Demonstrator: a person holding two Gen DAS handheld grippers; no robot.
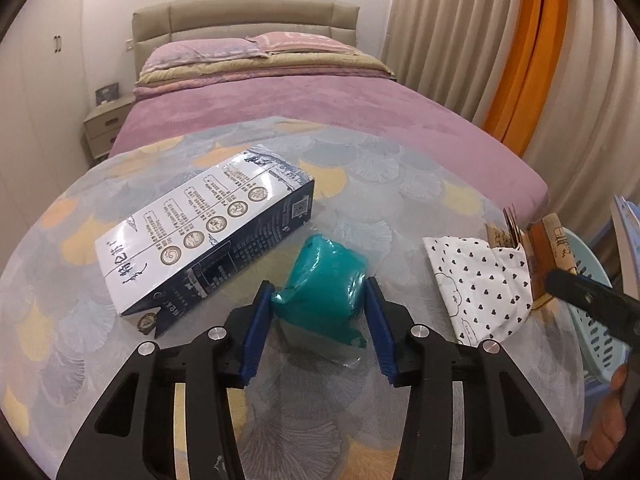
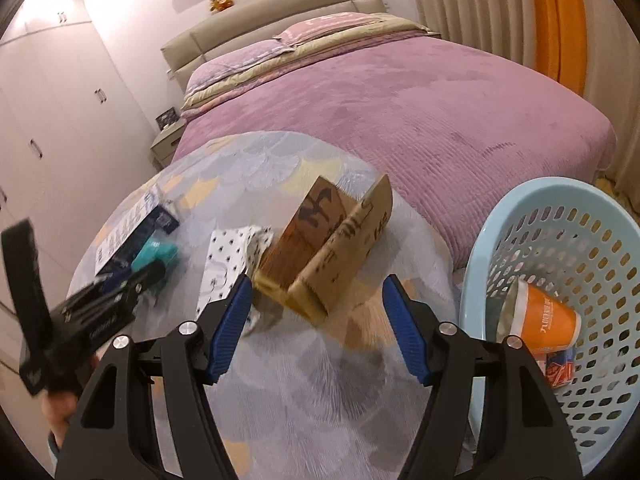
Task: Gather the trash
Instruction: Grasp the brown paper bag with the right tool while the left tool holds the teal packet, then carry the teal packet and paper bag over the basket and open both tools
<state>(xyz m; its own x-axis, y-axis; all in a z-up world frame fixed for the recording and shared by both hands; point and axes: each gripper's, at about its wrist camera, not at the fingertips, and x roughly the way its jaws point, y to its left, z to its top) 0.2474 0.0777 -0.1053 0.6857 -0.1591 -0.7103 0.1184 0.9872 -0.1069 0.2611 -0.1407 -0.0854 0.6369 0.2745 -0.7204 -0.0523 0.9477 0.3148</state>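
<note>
Trash, seen from both wrist views: a teal packet (image 1: 320, 280) lies on the round tabletop (image 1: 360, 168), just beside a blue-and-white carton (image 1: 204, 236) lying on its side. My left gripper (image 1: 319, 292) straddles the packet, and its blue fingers (image 1: 256, 320) touch the packet's two sides, so I read them as clamped on it. To the right lie a white cloth with black hearts (image 1: 484, 280) and, behind it, a brown cardboard box (image 2: 324, 240), tilted with its flaps standing open. My right gripper (image 2: 318, 292) hangs in front of that box; its fingers (image 2: 230, 320) stand apart, released, holding nothing, the box's near corner just between their tips. A pale blue perforated basket (image 2: 560, 208) stands at the tabletop's right edge and holds an orange paper cup (image 2: 548, 320) and a red-and-white wrapper (image 2: 558, 368). A bed with a mauve cover (image 2: 420, 112) fills the background.
</note>
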